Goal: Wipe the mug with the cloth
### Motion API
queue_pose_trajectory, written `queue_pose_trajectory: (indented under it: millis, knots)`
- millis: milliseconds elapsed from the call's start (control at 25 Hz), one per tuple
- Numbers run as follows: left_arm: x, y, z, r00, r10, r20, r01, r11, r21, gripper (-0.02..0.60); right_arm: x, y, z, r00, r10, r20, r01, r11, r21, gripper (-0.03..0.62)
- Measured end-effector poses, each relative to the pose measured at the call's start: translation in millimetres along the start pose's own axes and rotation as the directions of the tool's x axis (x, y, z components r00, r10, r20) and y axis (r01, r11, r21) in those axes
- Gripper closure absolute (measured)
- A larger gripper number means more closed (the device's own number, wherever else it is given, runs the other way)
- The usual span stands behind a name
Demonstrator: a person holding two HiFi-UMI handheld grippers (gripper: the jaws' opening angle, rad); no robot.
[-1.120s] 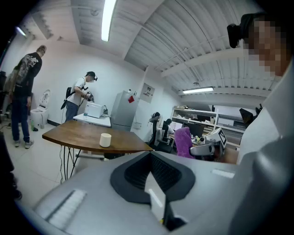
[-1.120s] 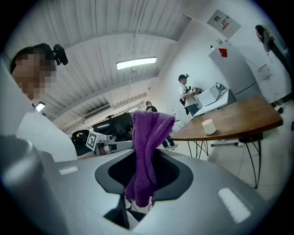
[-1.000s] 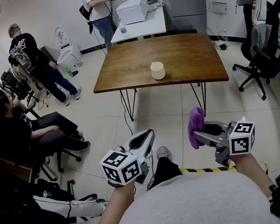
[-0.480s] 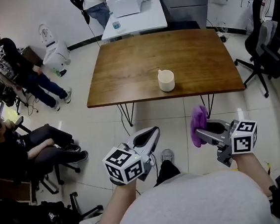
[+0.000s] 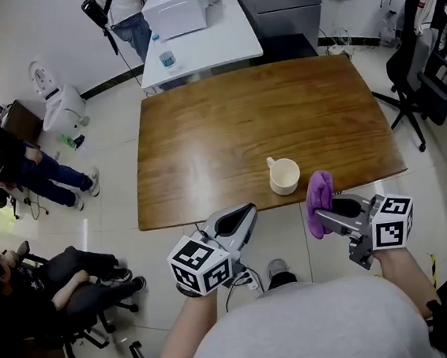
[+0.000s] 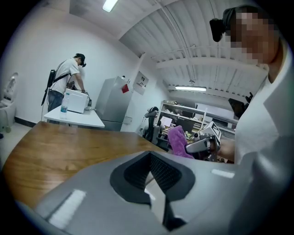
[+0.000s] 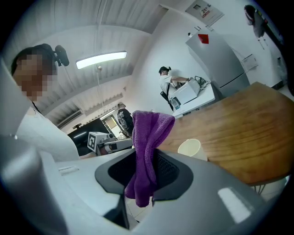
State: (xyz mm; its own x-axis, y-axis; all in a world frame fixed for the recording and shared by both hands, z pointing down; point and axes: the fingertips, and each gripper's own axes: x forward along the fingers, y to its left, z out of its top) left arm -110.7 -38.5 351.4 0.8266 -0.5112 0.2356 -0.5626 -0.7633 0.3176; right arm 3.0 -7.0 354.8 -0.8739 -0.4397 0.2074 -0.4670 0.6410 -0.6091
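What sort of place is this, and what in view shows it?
Probably an office or lab workroom: a swivel chair, a white desk carrying a boxy white machine, and a wooden table.

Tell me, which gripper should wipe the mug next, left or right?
Probably the right gripper: its jaws pinch the purple cloth, and it is nearer the mug. The left gripper is shut and empty.
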Motion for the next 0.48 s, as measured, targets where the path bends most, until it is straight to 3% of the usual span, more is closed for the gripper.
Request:
queue_pose_trajectory:
  millis: [200,360,480]
  knots:
    - [30.4,15.9,8.7,0.997,-0.082,0.002,0.082,0.996,0.039,0.547,0.5,-24.0,18.0,0.999,-0.04,0.015,0.039,0.999,0.028,0.485]
    - [51.8,36.5,-18.4,0.991,-0.099,-0.091,0.107,0.991,0.079,0.443,2.4,-47.4,17.2,0.999,-0.035,0.001,0.035,0.998,0.054,0.485]
    - [66.1,49.5,-44.6,0.976,-0.13,-0.172,0.143,0.987,0.066,0.394,5.7,-68.0,9.9,0.999,-0.036,-0.034,0.038,0.997,0.067,0.485]
